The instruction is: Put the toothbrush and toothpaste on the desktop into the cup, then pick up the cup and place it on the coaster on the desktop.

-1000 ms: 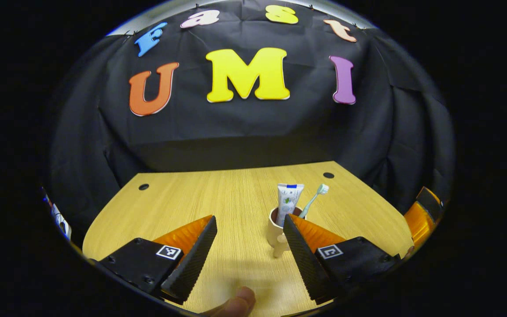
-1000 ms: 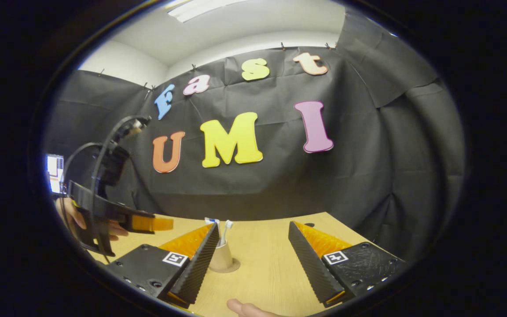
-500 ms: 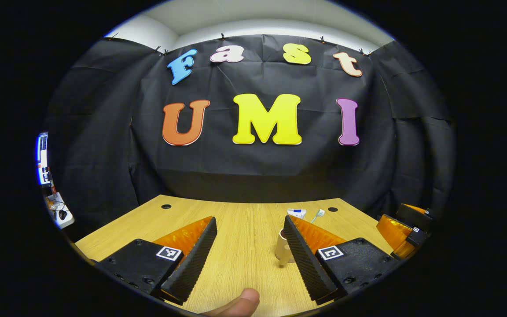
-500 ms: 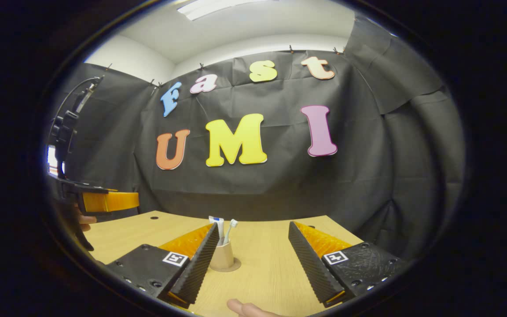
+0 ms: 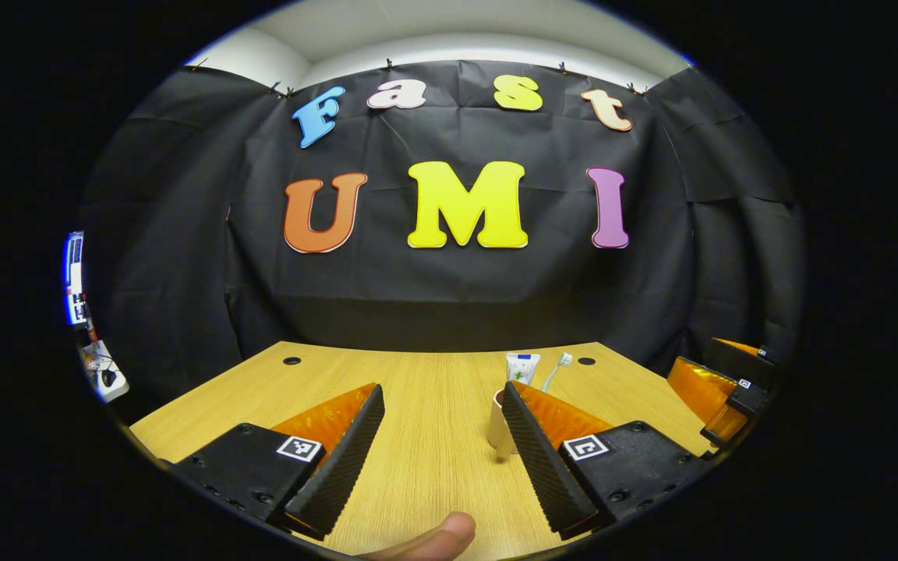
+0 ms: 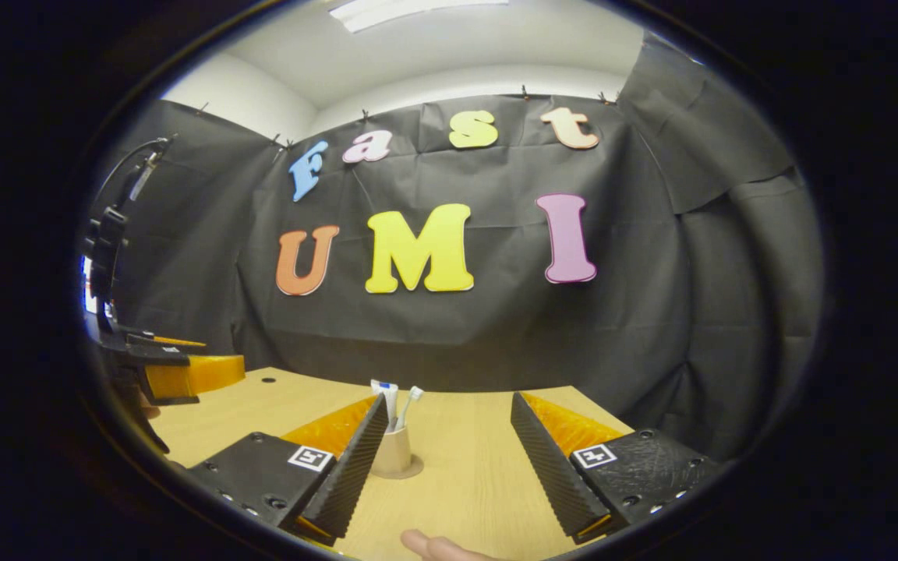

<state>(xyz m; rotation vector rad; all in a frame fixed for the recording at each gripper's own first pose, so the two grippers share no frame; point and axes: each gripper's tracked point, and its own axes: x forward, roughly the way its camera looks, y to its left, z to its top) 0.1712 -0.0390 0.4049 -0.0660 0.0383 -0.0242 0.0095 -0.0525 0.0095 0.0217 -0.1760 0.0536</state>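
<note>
Wooden desktop carries the cup on its coaster, toothbrush and toothpaste inside, just ahead-left of the spread right gripper. Left gripper also spread; retreating without nudging the cup seems best.

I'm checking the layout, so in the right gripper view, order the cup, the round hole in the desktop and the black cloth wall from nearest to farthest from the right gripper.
From the right gripper:
1. Cup, just beyond the left fingertip, on its coaster.
2. Round hole, farther back on the left of the desktop.
3. Black cloth wall, behind the desktop's far edge.
</note>
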